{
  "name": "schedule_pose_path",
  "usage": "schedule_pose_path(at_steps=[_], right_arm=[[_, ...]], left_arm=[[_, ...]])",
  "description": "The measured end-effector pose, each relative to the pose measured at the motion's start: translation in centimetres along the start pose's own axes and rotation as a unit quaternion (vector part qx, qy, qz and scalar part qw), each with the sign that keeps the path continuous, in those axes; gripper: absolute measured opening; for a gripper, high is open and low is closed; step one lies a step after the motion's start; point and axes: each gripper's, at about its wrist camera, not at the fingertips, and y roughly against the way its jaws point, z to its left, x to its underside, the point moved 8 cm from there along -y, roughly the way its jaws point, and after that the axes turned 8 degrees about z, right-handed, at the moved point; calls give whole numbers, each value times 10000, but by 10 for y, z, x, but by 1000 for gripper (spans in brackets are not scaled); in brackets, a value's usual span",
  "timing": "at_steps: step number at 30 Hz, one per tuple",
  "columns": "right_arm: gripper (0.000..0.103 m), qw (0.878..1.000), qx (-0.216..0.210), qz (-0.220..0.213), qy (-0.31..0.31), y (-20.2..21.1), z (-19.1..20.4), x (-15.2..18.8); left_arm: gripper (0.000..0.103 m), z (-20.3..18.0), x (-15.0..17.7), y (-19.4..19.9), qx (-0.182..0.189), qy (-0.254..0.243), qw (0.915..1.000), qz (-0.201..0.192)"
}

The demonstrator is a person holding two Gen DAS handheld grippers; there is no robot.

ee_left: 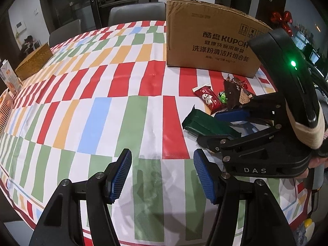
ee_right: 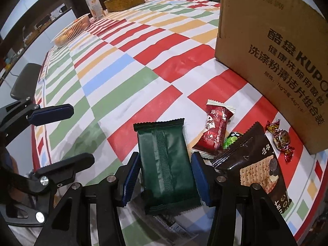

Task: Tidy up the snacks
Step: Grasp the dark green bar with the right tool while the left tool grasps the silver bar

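Flanking one green packet (ee_right: 167, 169): right hand-held gripper (ee_right: 167, 181), pads touching

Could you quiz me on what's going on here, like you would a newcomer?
1. True or false: the left gripper holds a snack.
2. Which packet sits between the right gripper's jaws: A red, B green, C brown?
3. What big thing stands behind the snacks?

Key:
1. False; its jaws are open over bare tablecloth.
2. B, the green packet; the jaws flank it, and whether they grip it is unclear. The red packet and brown packet lie beside it.
3. A cardboard box.
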Motion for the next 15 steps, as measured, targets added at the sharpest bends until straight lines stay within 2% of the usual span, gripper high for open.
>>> schedule_pose_path(at_steps=[3, 8, 15], right_arm=[[44, 10000, 65, -28, -37, 1, -2, 1], [44, 9997, 152, -142, -95, 8, -3, 7], [44, 9946, 640, -605, -547, 47, -16, 19]], left_arm=[[62, 0, -1, 1, 19, 4, 10000, -8], [62, -4, -4, 3, 99, -83, 9999, -68], [62, -18, -7, 11, 451, -448, 9978, -183]])
